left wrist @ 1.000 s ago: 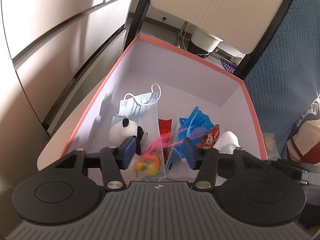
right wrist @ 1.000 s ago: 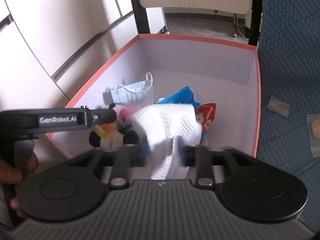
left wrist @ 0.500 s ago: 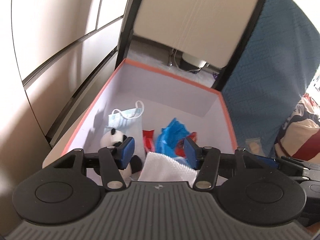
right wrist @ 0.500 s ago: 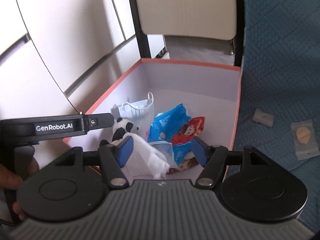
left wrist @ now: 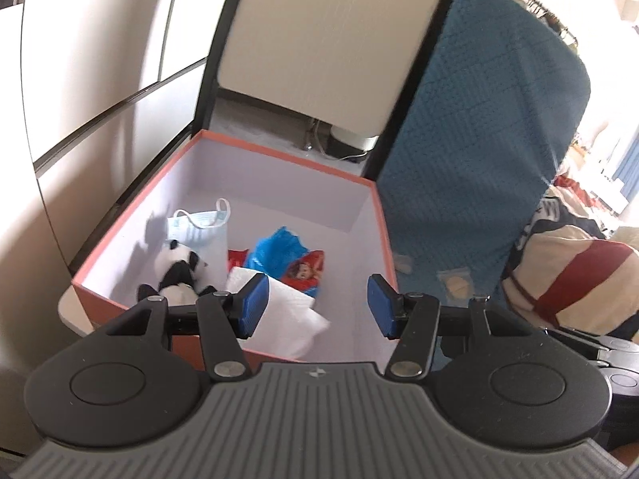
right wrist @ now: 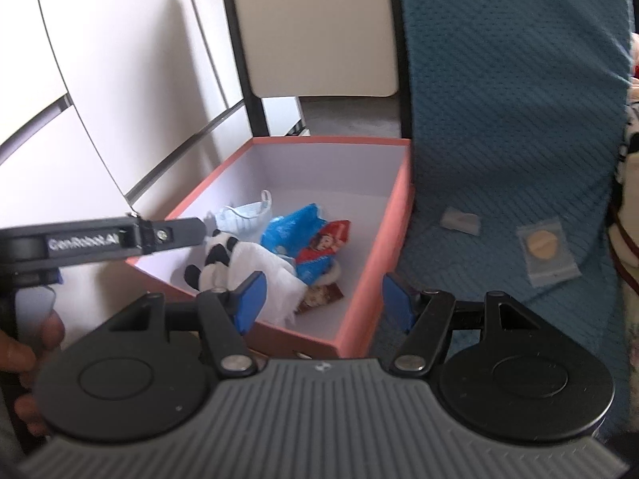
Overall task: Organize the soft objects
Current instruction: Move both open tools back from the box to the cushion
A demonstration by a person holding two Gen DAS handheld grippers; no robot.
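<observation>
1. Left gripper (left wrist: 315, 305): jaws wide, holding nothing, above the box (left wrist: 381, 215).
2. Box contents, left to right: panda (left wrist: 177, 267), mask (left wrist: 201, 231), towel (left wrist: 287, 319), blue bag (left wrist: 279, 249).
3. Right gripper (right wrist: 321, 303): jaws wide, holding nothing.

- White towel (left wrist: 287, 319) lies crumpled in the box (left wrist: 279, 159), at its near side.
- Panda plush (left wrist: 177, 275) lies beside it, touching.
- Pale blue face mask (left wrist: 199, 227) rests behind the panda.
- Blue bag (left wrist: 279, 249) and red packet (left wrist: 307, 271) lie together mid-box.
</observation>
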